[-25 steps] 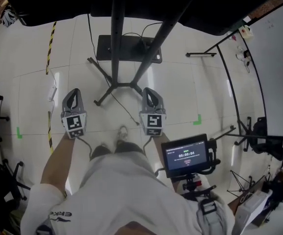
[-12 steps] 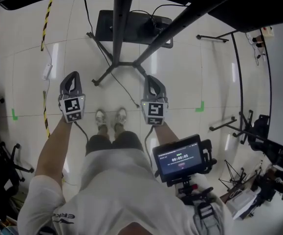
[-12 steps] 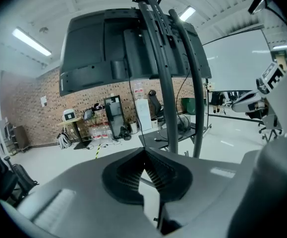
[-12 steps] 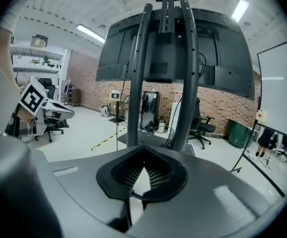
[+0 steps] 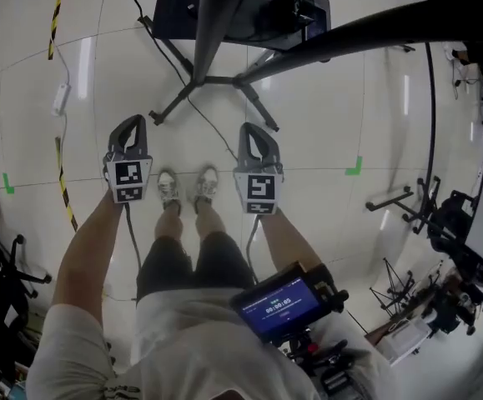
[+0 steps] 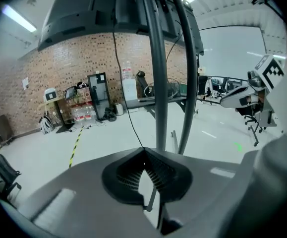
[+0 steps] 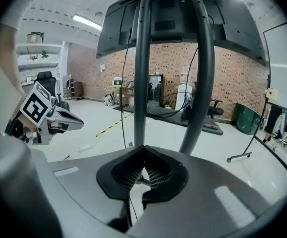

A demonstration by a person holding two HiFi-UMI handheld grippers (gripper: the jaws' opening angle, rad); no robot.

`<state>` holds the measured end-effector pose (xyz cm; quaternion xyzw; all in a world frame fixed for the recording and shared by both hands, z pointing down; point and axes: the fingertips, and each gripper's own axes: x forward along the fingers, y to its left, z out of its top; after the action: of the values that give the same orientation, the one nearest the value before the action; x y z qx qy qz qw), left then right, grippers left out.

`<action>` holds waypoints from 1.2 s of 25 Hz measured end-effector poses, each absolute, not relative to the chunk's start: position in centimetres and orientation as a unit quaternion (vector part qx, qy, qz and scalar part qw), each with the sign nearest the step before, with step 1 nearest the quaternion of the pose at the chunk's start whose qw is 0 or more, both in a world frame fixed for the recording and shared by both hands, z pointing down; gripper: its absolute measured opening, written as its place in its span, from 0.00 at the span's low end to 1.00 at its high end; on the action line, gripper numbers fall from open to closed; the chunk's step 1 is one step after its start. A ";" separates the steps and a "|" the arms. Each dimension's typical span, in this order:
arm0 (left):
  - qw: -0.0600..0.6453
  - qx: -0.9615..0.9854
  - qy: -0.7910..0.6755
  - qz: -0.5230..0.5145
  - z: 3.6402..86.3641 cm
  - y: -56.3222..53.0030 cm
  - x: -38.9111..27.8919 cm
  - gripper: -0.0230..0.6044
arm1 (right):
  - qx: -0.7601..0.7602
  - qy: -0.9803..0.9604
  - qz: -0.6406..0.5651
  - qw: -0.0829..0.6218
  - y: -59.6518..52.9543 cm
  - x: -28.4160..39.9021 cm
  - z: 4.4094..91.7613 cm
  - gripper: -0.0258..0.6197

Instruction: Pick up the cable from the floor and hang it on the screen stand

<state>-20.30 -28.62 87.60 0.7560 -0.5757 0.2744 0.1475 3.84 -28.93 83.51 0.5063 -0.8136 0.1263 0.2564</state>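
Observation:
A thin black cable (image 5: 216, 136) lies on the pale floor, running from the screen stand's legs (image 5: 198, 82) toward the gap between my two grippers. The stand's dark poles (image 5: 210, 15) rise past the camera. My left gripper (image 5: 136, 122) is shut and empty, left of the cable. My right gripper (image 5: 253, 128) is shut and empty too, just right of the cable's near end. In the left gripper view the cable (image 6: 133, 128) drops to the floor ahead of the shut left gripper (image 6: 143, 155), beside the poles (image 6: 158, 83). The right gripper view has the right gripper (image 7: 143, 168) facing the poles (image 7: 139, 83).
The person's feet (image 5: 183, 188) stand between the grippers. Yellow-black tape (image 5: 57, 7) and a white adapter (image 5: 60, 98) lie at the left, a green floor mark (image 5: 354, 167) at the right. Tripod legs (image 5: 399, 198) and gear crowd the right side; a small monitor (image 5: 279, 307) hangs near the body.
Both grippers have sunk toward the floor, still shut, and the head camera has lowered with them. The stand's base has slid toward the top of the view.

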 end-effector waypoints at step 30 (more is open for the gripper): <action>0.326 0.773 -0.488 0.239 133.1 -31.5 -9.5 0.22 | 0.496 -0.782 0.173 0.336 -26.2 7.5 120.3 0.06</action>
<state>-9.51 -31.54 133.12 0.7733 -0.4885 0.2391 0.3260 7.51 -26.20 120.34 0.4957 -0.7820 0.1734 0.3357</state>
